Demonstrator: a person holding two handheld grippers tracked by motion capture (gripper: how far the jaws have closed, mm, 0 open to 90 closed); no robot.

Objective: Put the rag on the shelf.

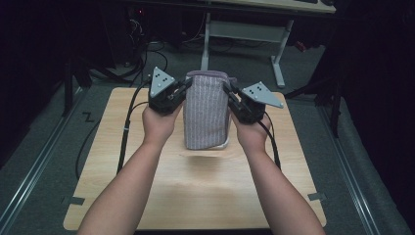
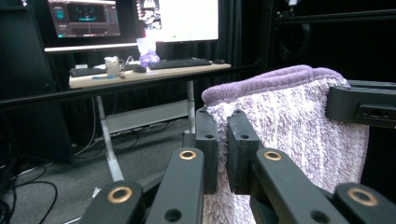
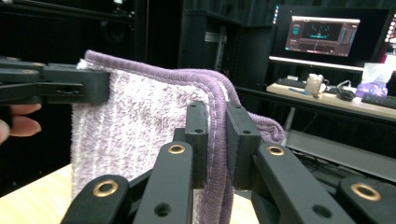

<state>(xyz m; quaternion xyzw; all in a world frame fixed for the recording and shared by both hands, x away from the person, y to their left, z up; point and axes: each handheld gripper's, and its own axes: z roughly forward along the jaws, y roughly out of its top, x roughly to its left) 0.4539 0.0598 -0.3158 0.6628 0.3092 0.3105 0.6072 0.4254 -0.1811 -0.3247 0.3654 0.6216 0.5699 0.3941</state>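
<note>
- Holding a folded towel [image 1: 206, 110] up over the table [image 1: 195, 196], one gripper on each top corner.
- Left gripper [image 1: 182, 88]: jaws pressed together on the towel's top left corner, pinching the pile and the purple hem.
- Same pinch seen in the left gripper view [image 2: 222, 154]: fabric squeezed in the narrow slot between the two black jaws, towel [image 2: 299, 135] spreading off to the right of them.
- Right gripper [image 1: 230, 93]: jaws likewise clamped on the top right corner.
- Confirmed in the right gripper view [image 3: 215, 144]: stitched purple edge sandwiched between the jaws, rest of the towel [image 3: 135, 126] running left.
- Towel hung upright between the grippers, top edge roughly level and slightly bowed, body hanging straight down.
- Folded at least double: a second white layer peeked out at the lower right edge in the high view.
- Lower edge sat just above the wood; soft shadow under it; contact with the table could not be told.
- Towel: pale with fine lilac stripes, darker purple band along the top.
- Left hand [image 1: 157, 122] and right hand [image 1: 250, 131] wrapped round the gripper bodies, forearms coming in from the bottom, about symmetric.
- Grey triangular plates on both grippers tipped outward, away from the towel.
- Cable [image 1: 128, 127] trailed from the left gripper down across the table's left side.
- Desk [image 2: 149, 74] with monitors and keyboards stood beyond the table, well apart from the work.
</note>
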